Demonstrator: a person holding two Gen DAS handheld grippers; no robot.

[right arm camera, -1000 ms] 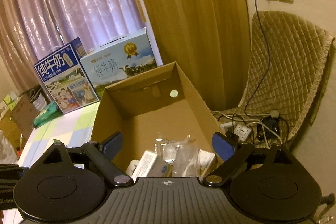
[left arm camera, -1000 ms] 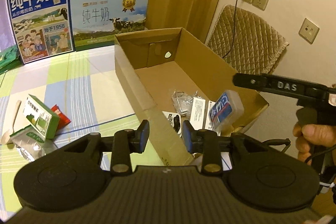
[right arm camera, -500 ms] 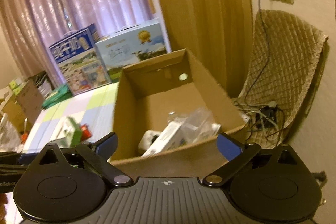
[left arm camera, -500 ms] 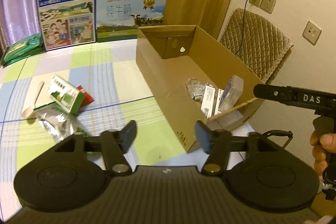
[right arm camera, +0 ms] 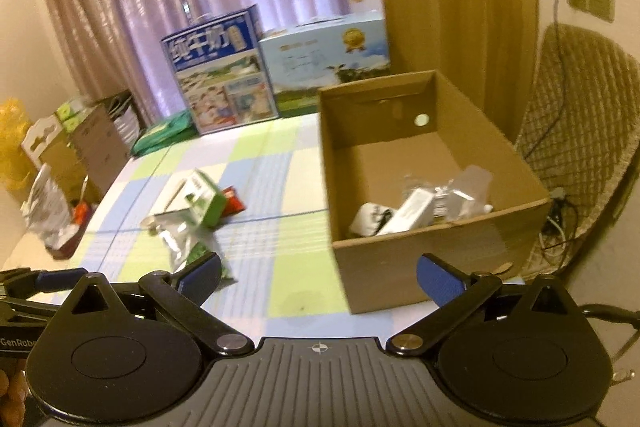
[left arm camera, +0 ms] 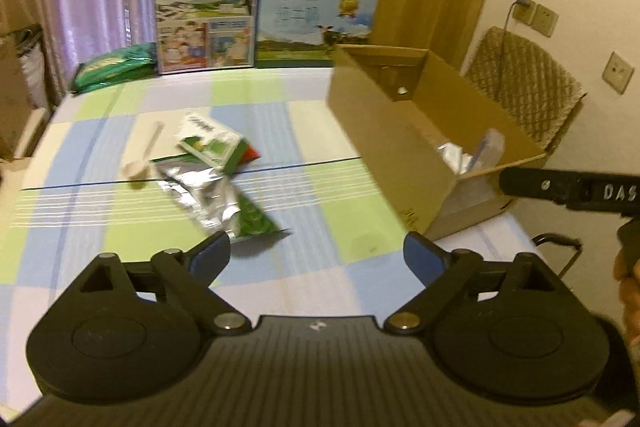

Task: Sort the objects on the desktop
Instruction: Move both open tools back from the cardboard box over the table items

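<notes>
Both grippers hover empty over the near edge of the desk (left arm camera: 304, 115), jaws spread wide: left gripper (left arm camera: 316, 259), right gripper (right arm camera: 318, 277). The box (right arm camera: 436, 251) at the right already holds several items. A green carton (left arm camera: 212, 147), foil pouch (left arm camera: 200, 191) and spoon (left arm camera: 142, 163) lie clustered mid-desk, left of the box. Judged step: between picks. Next move likely calls for reaching to the cluster and closing on one item.

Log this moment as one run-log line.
left gripper: open, empty | right gripper: open, empty | cardboard box: holds sorted items | green box, foil packet: on table
</notes>
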